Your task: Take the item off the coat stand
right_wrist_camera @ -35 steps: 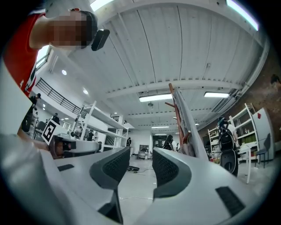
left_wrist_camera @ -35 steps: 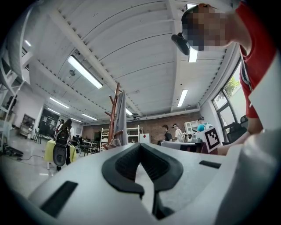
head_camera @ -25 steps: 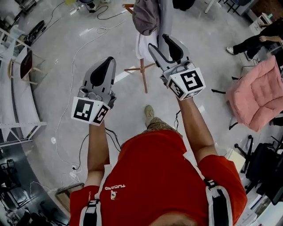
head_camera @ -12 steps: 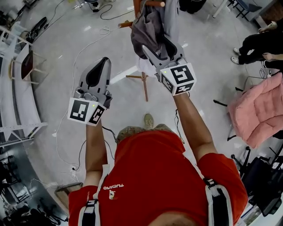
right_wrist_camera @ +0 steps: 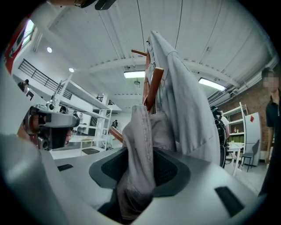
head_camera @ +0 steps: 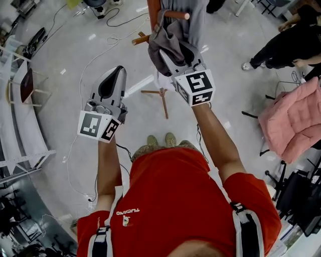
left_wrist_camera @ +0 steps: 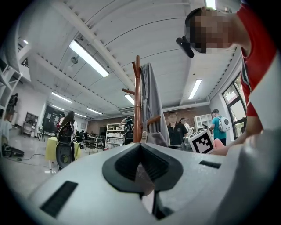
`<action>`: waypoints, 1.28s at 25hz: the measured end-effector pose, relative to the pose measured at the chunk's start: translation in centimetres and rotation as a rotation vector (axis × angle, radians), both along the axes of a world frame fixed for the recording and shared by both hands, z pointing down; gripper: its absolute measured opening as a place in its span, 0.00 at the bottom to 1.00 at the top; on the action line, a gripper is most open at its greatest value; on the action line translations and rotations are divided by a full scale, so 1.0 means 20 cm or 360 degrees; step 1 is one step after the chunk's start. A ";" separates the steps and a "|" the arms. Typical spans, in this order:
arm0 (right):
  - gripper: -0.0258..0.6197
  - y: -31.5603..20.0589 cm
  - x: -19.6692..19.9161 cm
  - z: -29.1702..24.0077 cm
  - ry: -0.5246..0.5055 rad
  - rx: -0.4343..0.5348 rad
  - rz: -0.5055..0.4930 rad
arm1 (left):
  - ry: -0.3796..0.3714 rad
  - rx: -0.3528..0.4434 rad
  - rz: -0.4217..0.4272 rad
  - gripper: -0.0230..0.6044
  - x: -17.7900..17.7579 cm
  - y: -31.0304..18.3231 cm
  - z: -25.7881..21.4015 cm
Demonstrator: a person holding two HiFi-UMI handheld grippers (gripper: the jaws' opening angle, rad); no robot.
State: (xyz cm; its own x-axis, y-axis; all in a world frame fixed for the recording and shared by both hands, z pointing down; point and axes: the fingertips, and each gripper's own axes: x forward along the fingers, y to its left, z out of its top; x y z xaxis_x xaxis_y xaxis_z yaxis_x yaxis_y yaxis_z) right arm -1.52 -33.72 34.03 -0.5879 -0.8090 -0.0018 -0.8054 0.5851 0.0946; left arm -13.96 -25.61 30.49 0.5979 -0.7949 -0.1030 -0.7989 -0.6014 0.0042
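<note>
A wooden coat stand (head_camera: 153,9) rises ahead of me, with a dark grey garment (head_camera: 168,42) and a lighter grey one (head_camera: 193,20) hung on its pegs. My right gripper (head_camera: 174,56) is pushed into the dark grey garment. In the right gripper view a fold of that garment (right_wrist_camera: 138,145) fills the gap between the pads, and the jaws are closing on it. The stand's pegs (right_wrist_camera: 151,88) show just behind. My left gripper (head_camera: 118,73) hovers to the left of the stand, shut and empty. Its own view shows the stand (left_wrist_camera: 138,101) farther off.
The stand's wooden legs (head_camera: 161,98) spread on the shiny floor under my right gripper. Cables (head_camera: 100,55) trail across the floor at left. A pink cushioned chair (head_camera: 293,120) stands at right, and a person in black (head_camera: 286,45) is at upper right. White shelving (head_camera: 25,115) lines the left.
My right gripper has moved forward and up to the stand, and a fold of the dark grey garment now lies between its jaws. The left gripper has hardly moved.
</note>
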 end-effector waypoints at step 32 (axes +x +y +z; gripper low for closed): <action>0.09 0.59 0.25 -0.45 -0.0195 0.0399 0.0057 | 0.0060 0.0064 0.0276 0.05 0.12 0.08 -0.04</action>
